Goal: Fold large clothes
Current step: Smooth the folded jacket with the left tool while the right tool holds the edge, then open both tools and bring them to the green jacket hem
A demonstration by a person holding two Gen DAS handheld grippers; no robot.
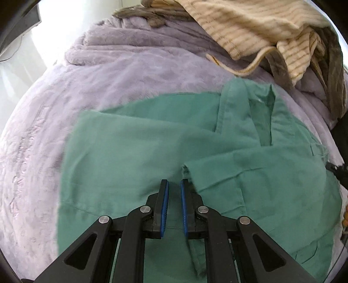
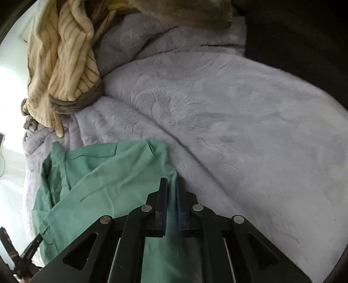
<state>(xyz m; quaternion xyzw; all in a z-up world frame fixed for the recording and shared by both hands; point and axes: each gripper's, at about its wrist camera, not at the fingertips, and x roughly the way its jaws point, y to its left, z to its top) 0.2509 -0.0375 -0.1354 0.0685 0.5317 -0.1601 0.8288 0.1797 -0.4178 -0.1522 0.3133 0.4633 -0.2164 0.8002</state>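
A green garment (image 1: 141, 148) lies spread on a lilac plush blanket (image 1: 108, 76), with its open neckline toward the upper right. My left gripper (image 1: 174, 181) points down onto its middle. The jaws are nearly together, with a folded green edge caught at the right pad. In the right wrist view the same green garment (image 2: 104, 174) lies lower left. My right gripper (image 2: 171, 180) is shut on its right-hand edge, and green cloth shows between the blue pads. A black part of the other gripper (image 2: 28, 250) shows at the lower left.
A cream garment with brown stripes (image 1: 250, 26) (image 2: 65, 54) is heaped at the back on grey-brown cloth (image 1: 141, 13). The lilac blanket (image 2: 239, 119) stretches to the right of the green garment. A bright white floor or wall (image 1: 19, 65) lies beyond its left edge.
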